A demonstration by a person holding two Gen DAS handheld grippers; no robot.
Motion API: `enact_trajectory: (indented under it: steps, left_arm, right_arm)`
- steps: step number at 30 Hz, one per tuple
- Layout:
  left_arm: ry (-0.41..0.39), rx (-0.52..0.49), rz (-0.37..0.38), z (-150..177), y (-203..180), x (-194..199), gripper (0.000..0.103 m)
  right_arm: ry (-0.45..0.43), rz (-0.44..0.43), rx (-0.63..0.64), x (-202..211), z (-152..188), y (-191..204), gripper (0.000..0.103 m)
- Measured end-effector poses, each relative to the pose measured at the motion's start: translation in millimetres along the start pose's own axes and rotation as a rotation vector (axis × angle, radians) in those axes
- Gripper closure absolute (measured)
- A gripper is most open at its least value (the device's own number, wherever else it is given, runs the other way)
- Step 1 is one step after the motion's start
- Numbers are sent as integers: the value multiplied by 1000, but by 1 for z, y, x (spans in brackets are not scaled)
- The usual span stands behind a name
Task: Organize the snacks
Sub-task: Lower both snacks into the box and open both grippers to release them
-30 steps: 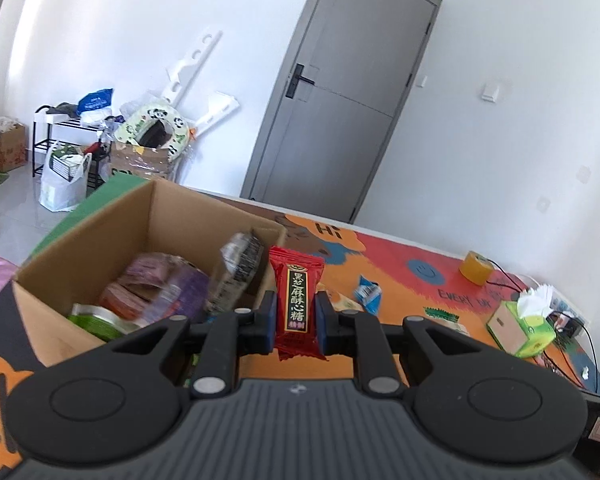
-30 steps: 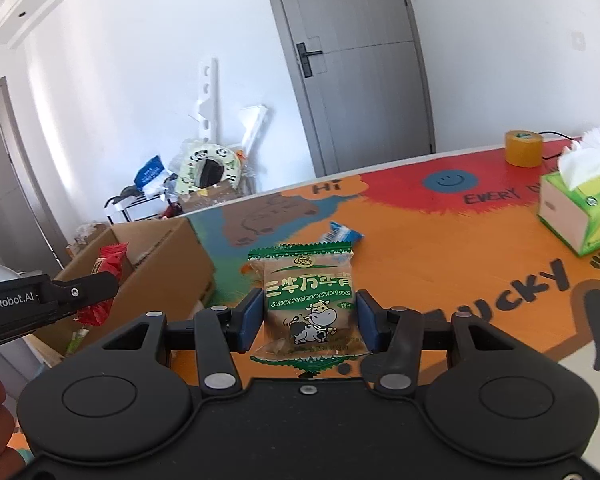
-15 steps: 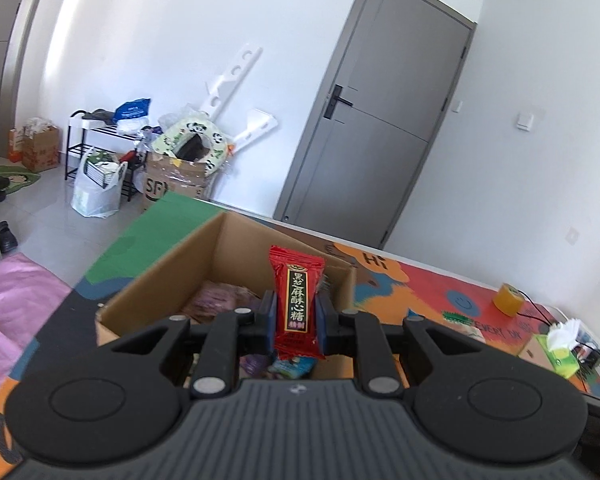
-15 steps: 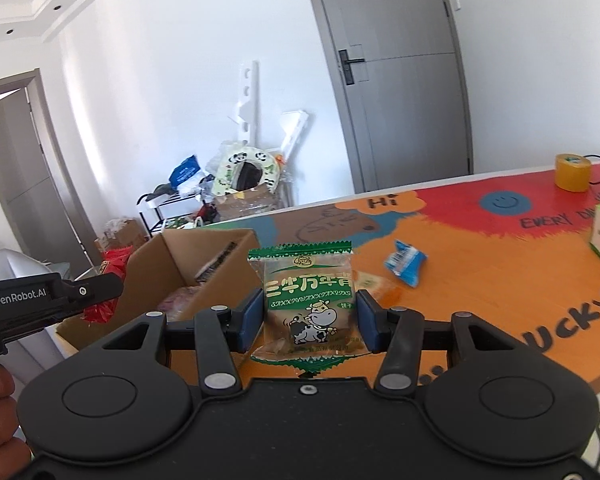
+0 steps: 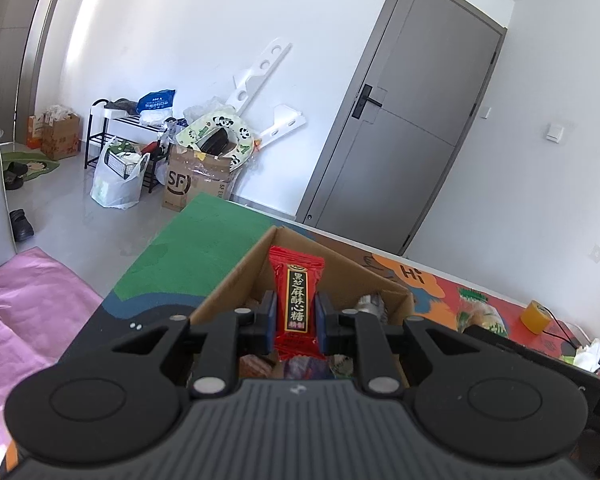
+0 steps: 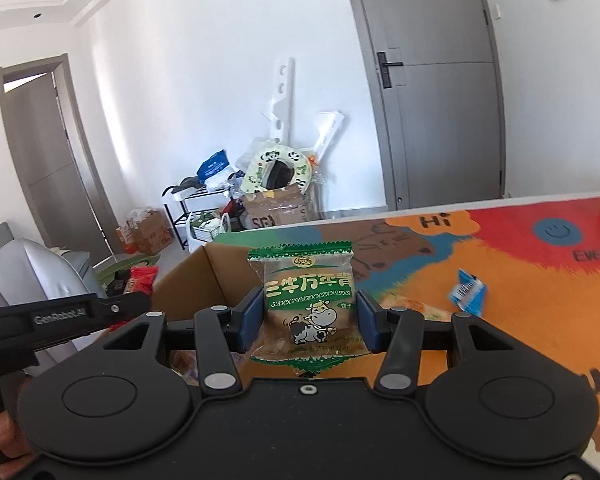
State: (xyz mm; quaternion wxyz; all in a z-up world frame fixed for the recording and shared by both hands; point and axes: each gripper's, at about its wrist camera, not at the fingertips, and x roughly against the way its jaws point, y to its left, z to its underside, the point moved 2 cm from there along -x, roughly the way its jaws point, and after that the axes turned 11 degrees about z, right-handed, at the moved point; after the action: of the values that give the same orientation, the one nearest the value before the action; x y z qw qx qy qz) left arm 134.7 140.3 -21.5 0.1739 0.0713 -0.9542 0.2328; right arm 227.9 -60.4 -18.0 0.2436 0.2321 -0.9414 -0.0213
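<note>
My main worry was a release made too soon: the red candy packet (image 5: 297,300) stood upright at frame centre, over the open cardboard box (image 5: 236,280), and its light wrapper could have caught the rim and slid out onto the worktop (image 6: 512,264). The left gripper (image 5: 296,316) had its jaws clamped on the packet's lower half. In the right view, the right gripper (image 6: 309,322) had its jaws pinched on the sides of the green biscuit packet (image 6: 306,300), centre frame, just beside the box's near corner; the two tools could have collided there.
</note>
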Motion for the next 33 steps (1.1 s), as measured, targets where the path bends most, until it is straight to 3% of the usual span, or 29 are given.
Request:
enact_trajectory:
  steps: [9,23,26,33]
  left_arm:
    - [6,75,5,-14,21,-11,78]
    - [-2,119,-35,-14,48,10,75]
    - [3,120,-36,-13,48,12,67]
    - [17,100,-42,-11,39,14,53]
  right_arm:
    - [13,-29,39,-17,-17,24,54]
    - [74,-108,63,-21,-9,56,52]
    - [60,-120,61,-14,-10,57,41]
    - [44,-80,33,-5,-10,41,41]
